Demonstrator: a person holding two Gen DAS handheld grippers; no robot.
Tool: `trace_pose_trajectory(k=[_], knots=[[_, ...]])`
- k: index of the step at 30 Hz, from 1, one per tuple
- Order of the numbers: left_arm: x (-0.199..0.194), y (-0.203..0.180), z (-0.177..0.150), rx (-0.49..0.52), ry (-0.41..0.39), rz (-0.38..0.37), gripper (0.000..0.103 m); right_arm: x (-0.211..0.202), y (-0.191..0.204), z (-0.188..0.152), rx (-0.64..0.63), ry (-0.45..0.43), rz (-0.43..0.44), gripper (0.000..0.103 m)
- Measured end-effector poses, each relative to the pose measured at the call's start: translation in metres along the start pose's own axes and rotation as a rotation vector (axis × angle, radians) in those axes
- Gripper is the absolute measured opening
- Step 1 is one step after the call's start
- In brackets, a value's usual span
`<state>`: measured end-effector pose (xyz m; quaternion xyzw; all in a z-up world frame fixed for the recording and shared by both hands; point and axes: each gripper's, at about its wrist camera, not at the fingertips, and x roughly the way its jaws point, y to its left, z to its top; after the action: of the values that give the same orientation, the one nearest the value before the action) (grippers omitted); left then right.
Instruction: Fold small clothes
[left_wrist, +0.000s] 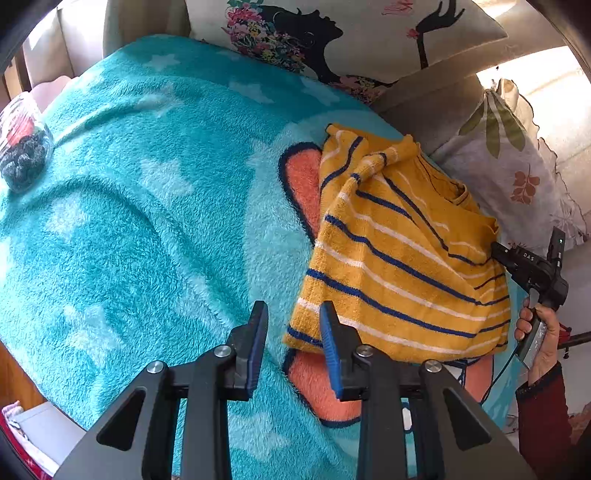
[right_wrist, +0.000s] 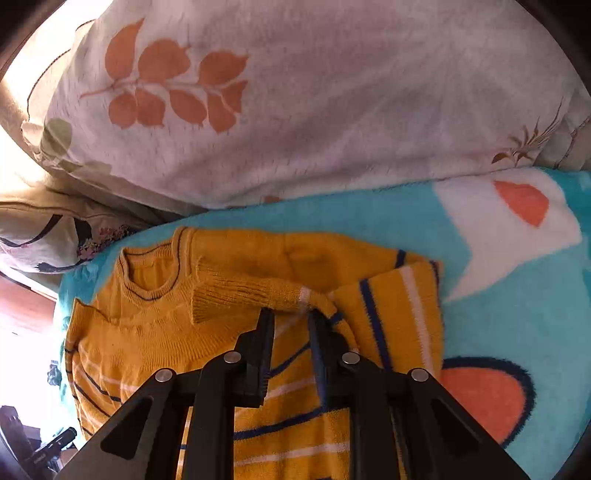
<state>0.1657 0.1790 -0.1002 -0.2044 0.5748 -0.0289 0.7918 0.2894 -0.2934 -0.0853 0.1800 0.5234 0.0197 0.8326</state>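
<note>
A small yellow knit sweater (left_wrist: 399, 258) with navy and white stripes lies on a teal fleece blanket (left_wrist: 147, 221), one sleeve folded across its chest. In the right wrist view the sweater (right_wrist: 155, 343) fills the lower middle, collar at the left. My left gripper (left_wrist: 293, 314) is open and empty, hovering over the blanket just left of the sweater's hem corner. My right gripper (right_wrist: 290, 317) is open, its fingers just above the folded sleeve (right_wrist: 258, 291), holding nothing. The right gripper also shows in the left wrist view (left_wrist: 528, 266), at the sweater's right edge.
Patterned cushions (right_wrist: 295, 103) (left_wrist: 332, 40) line the far edge of the blanket against a sofa back. A glass jar (left_wrist: 22, 151) of dark items stands at the blanket's left. The blanket drops off at the near left edge (left_wrist: 48, 387).
</note>
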Motion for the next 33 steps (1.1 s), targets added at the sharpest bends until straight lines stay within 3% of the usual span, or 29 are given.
trace_pose_trajectory(k=[1,2,4,8,12,13,15,19,24,29,33], knots=[[0.002,0.002,0.001,-0.013,0.001,-0.011,0.034,-0.008,-0.002,0.001,0.019,-0.014,0.004,0.024],[0.005,0.003,0.002,-0.023,0.003,-0.021,0.036,-0.016,-0.002,0.001,0.038,-0.029,-0.006,0.038],[0.011,0.005,0.004,-0.039,0.008,-0.038,0.039,-0.032,0.004,-0.002,0.042,-0.062,-0.005,0.053],[0.028,0.003,0.006,-0.046,0.024,-0.084,0.042,-0.050,0.053,-0.017,-0.080,-0.036,0.086,0.053],[0.048,-0.008,0.006,-0.041,0.041,-0.105,0.048,-0.041,0.128,-0.040,-0.266,0.054,0.197,0.053],[0.052,-0.011,0.005,-0.038,0.053,-0.107,0.040,-0.034,0.147,-0.046,-0.305,0.088,0.228,0.053],[0.055,-0.016,0.000,-0.042,0.061,-0.145,0.010,-0.016,0.180,-0.059,-0.354,0.158,0.281,0.053],[0.045,-0.021,-0.009,-0.034,0.042,-0.173,0.007,0.023,0.239,-0.079,-0.443,0.258,0.302,0.053],[0.044,-0.026,-0.014,-0.024,0.074,-0.249,0.007,0.063,0.299,-0.092,-0.498,0.338,0.250,0.056],[0.050,-0.026,-0.015,-0.024,0.104,-0.285,0.007,0.099,0.349,-0.109,-0.610,0.352,0.072,0.073],[0.051,-0.020,-0.012,-0.038,0.111,-0.296,0.007,0.117,0.370,-0.127,-0.754,0.321,-0.086,0.073]])
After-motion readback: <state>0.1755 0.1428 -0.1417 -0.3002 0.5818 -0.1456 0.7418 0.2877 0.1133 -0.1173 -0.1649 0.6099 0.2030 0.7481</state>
